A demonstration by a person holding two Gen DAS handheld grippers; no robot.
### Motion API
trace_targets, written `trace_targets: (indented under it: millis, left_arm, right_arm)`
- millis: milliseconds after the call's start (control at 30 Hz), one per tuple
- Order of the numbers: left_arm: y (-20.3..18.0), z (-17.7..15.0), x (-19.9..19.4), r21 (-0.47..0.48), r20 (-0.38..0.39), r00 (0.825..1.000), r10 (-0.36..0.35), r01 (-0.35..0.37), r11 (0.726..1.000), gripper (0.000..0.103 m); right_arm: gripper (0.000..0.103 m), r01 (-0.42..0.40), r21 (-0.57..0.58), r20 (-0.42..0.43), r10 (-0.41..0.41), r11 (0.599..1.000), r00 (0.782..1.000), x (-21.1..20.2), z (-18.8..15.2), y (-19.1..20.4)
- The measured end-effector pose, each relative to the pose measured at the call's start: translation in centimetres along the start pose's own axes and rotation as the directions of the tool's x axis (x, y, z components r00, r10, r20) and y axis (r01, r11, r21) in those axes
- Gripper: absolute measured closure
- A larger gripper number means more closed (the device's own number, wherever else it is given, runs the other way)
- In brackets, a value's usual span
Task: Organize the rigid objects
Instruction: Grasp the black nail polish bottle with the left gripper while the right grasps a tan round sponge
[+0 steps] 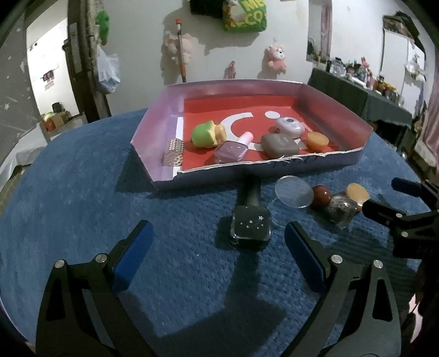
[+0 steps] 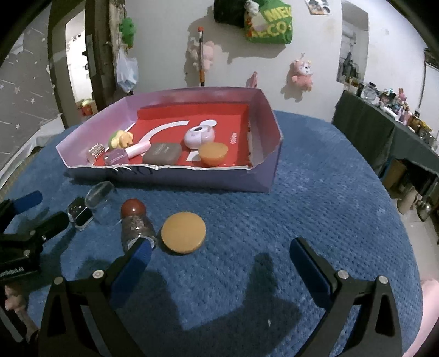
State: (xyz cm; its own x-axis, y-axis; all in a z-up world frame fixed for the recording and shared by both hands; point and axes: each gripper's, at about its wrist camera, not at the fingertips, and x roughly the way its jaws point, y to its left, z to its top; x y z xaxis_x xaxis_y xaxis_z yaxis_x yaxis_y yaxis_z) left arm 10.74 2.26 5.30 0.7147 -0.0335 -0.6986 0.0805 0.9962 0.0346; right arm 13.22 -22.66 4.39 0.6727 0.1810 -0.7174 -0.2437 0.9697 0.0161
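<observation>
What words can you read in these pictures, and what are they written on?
"ME" over "CO": green bag on the wall, letters cut off.
Red tray floor: small print, too blurred to read.
Tray's front wall: dark scrawl, unreadable.
Left gripper body: white label, cut off and blurred.
Black bottle: stars only.

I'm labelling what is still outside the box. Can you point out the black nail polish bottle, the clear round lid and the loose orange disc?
black nail polish bottle (image 1: 251,223): left wrist view, on its starred face.
clear round lid (image 1: 294,192): left wrist view, middle of its face.
orange disc (image 2: 183,232): right wrist view, centre of its top.
</observation>
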Motion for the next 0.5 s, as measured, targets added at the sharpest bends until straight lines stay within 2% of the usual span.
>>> trace_targets:
  millis: [133,267,400,500]
  left_arm:
    - [-0.2,0.6,1.0,0.031,-0.031,0.999,-0.011,0.012,0.999,0.016]
    - [-0.3,1.0,1.8,0.052,-0.051,0.999,-0.014,0.017,0.999,0.021]
    - [-0.6,1.1,2.7,0.062,-0.077,0.996,-0.040,0.044,0.997,0.030]
    - [-0.8,1.2,3.3,0.066,-0.093,0.994,-0.051,0.057,0.996,0.035]
  right_arm:
    - [0.006,-0.018,-0.008,-0.031,0.017,1.000,0.999,0.8,0.4,0.1]
    - [0.011,-0.018,-0.014,-0.063,0.017,1.000,0.998,1.6,0.7,0.1]
    - [0.012,-0.035,-0.017,-0.084,0.034,0.999,0.996,2.3,1.0,0.0]
    - [0.018,-0.046,-0.028,-0.091,0.044,0.999,0.995,2.6,1.0,0.2]
